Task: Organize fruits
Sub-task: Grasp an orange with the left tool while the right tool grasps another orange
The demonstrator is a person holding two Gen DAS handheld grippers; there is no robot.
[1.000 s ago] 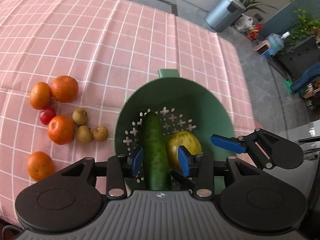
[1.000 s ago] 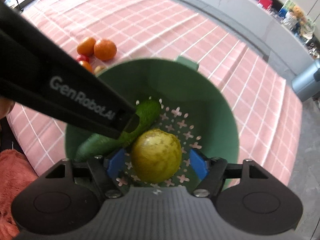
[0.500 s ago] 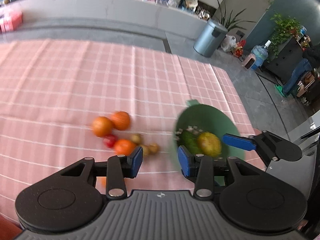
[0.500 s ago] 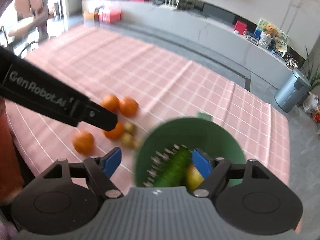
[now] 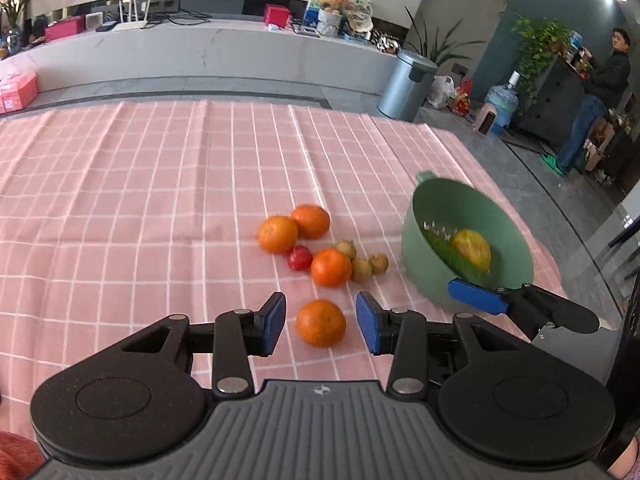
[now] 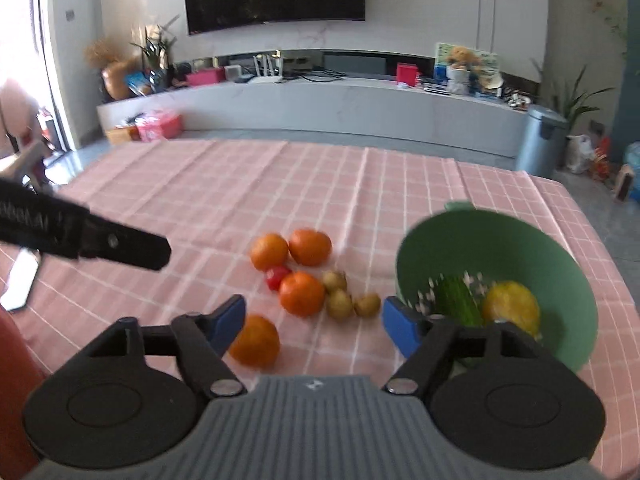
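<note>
Both grippers have pulled back from over the bowl [image 5: 468, 220]: a second ago each looked straight down into it, and now it sits at the right of both frames. The left gripper [image 5: 321, 323] holds nothing, its jaws apart, with one orange [image 5: 321, 322] on the cloth seen between them. The right gripper [image 6: 314, 322] is also empty, its jaws closing. In the bowl lie a cucumber [image 6: 458, 300] and a yellow fruit [image 6: 511, 305]. Left to move, it seems: four oranges, a small red fruit [image 5: 300, 258] and three small brown fruits [image 5: 362, 269], clustered mid-frame. The bowl stands near the surface's [image 5: 140, 184] right edge; open cloth lies left and beyond.
</note>
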